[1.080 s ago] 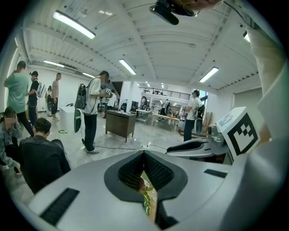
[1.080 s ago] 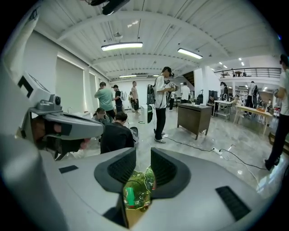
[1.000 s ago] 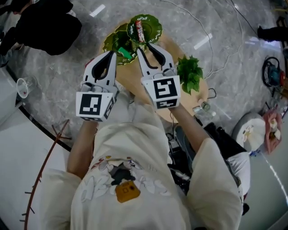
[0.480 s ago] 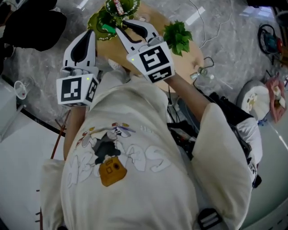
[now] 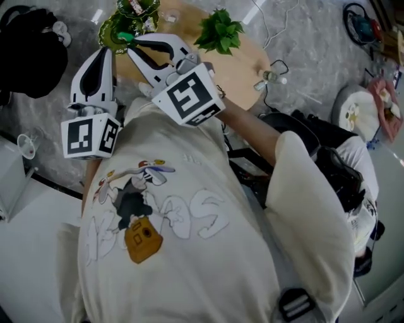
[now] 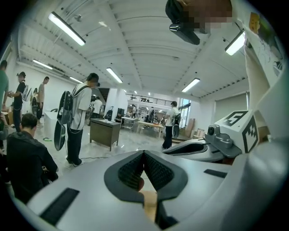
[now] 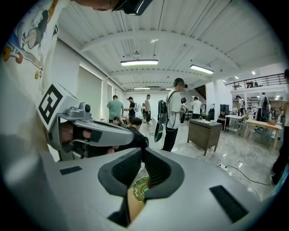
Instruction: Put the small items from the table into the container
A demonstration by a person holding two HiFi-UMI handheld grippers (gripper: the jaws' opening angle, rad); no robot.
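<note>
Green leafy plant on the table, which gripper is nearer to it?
Right. The right gripper, jaws closing empty, is over the table beside the plant; the left gripper is on its far side, farther off.

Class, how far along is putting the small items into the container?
Done: a snack packet and a green item lie in the green dish. In hand: nothing; the left gripper is shut and empty, the right gripper, jaws closing, holds nothing. Left: perhaps the small bottle at the table edge; whether it rests on the table is unclear.
</note>
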